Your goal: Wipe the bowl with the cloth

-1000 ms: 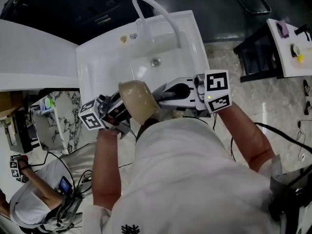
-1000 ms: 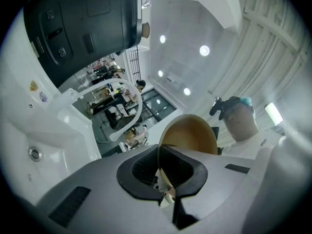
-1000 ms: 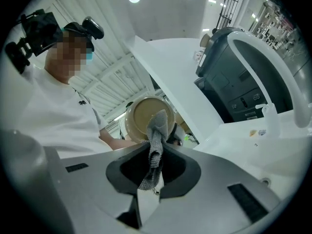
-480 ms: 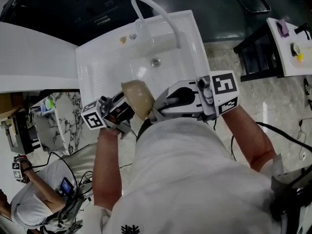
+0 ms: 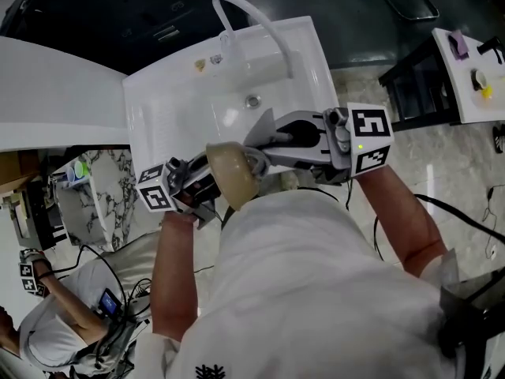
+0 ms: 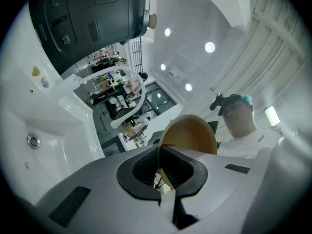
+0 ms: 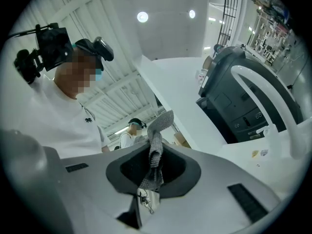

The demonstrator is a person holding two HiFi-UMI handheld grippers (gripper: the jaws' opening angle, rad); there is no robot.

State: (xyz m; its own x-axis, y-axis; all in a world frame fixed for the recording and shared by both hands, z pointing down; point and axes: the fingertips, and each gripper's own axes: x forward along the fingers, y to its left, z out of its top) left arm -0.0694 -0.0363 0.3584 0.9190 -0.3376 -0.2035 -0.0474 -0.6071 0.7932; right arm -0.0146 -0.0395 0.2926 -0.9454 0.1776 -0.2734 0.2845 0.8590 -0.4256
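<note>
Left tool point(image 6: 161, 186) is clamped tight on the rim of the tan round bowl point(image 5: 230, 174), holding it on edge in the air over the front lip of the white moulded sink point(image 5: 158, 109). Right tool point(image 7: 150, 182) is pinched on a grey knitted cloth point(image 7: 156, 147), right next to the bowl. Room-wise: a white curved faucet point(image 5: 252, 18) arches over the basin, a white bench point(image 5: 55, 85) runs off left, there's marbled floor point(image 5: 442, 156) on the right, and a second person point(image 5: 47, 334) is down at lower left.
</note>
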